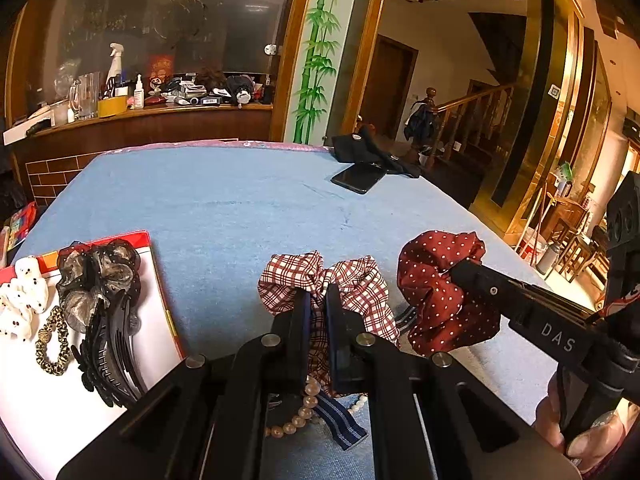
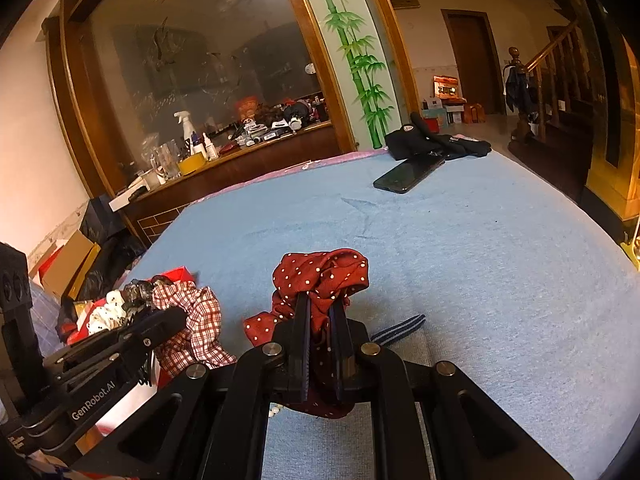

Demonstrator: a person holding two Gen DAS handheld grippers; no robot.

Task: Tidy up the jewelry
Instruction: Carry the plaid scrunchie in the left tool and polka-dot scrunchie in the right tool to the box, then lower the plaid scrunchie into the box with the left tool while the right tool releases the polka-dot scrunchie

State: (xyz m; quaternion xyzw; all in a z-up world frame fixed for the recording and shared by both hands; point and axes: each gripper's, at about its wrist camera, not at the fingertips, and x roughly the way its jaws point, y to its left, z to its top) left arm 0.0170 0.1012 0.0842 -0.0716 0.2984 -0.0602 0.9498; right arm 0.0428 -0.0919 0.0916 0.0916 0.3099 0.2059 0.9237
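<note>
Left tongs (image 1: 319, 300) pinch plaid scrunchie (image 1: 360, 280); right tongs (image 2: 323, 312) pinch dotted scrunchie (image 2: 320, 272). Box (image 1: 160, 304) holds claw clip (image 1: 108, 352), black scrunchie (image 1: 96, 276).

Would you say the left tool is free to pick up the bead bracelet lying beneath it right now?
Probably not: the left tool is shut on the plaid scrunchie, so it must release that before reaching the bead bracelet.

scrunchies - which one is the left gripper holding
The red-and-white checked scrunchie, pinched in the left gripper. The dark red dotted scrunchie is in the right gripper.
</note>
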